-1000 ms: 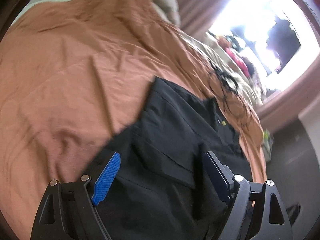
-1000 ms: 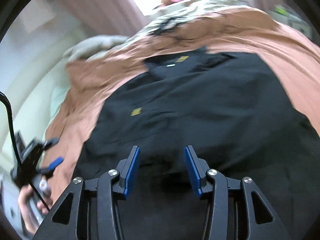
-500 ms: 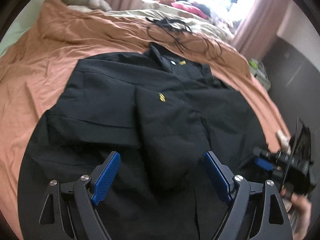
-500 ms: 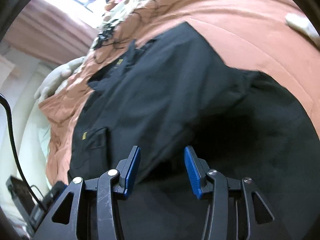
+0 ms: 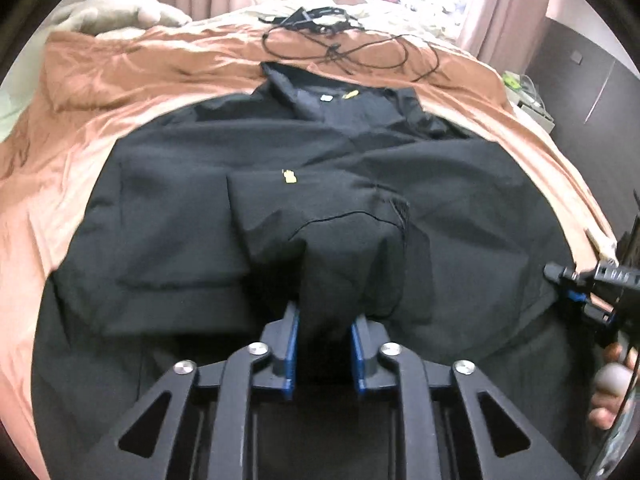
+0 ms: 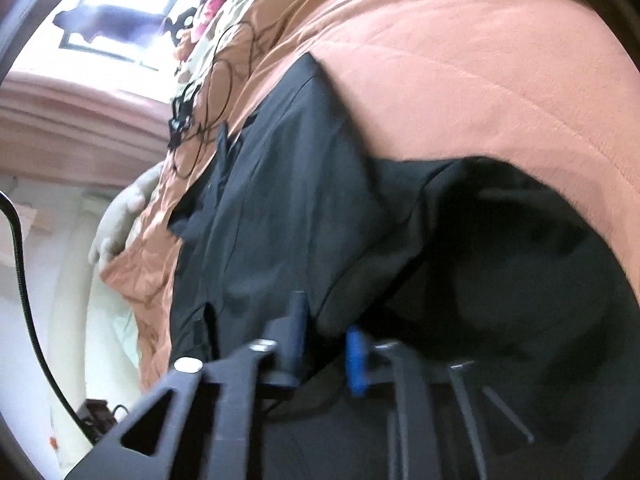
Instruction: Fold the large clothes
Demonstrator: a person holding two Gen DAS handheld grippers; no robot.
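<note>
A large black jacket [image 5: 168, 216] with small yellow marks lies spread on an orange-brown bedcover [image 5: 132, 64], collar toward the far side. My left gripper [image 5: 323, 344] is shut on a raised fold of the jacket near its lower middle. My right gripper [image 6: 324, 344] is shut on the jacket's [image 6: 288, 184] hem and lifts it, blurred by motion. The right gripper also shows at the right edge of the left wrist view [image 5: 576, 300], held by a hand.
A tangle of black cables [image 5: 336, 40] lies on the bed beyond the collar. A grey pillow [image 5: 116, 12] sits at the far left. Curtains [image 5: 508, 4] and a cluttered sill stand behind. A dark cabinet [image 5: 592, 92] stands at the right.
Both grippers have closed on the black jacket's lower part; half a second ago both were open above it. The fabric now rises between the left jaws.
</note>
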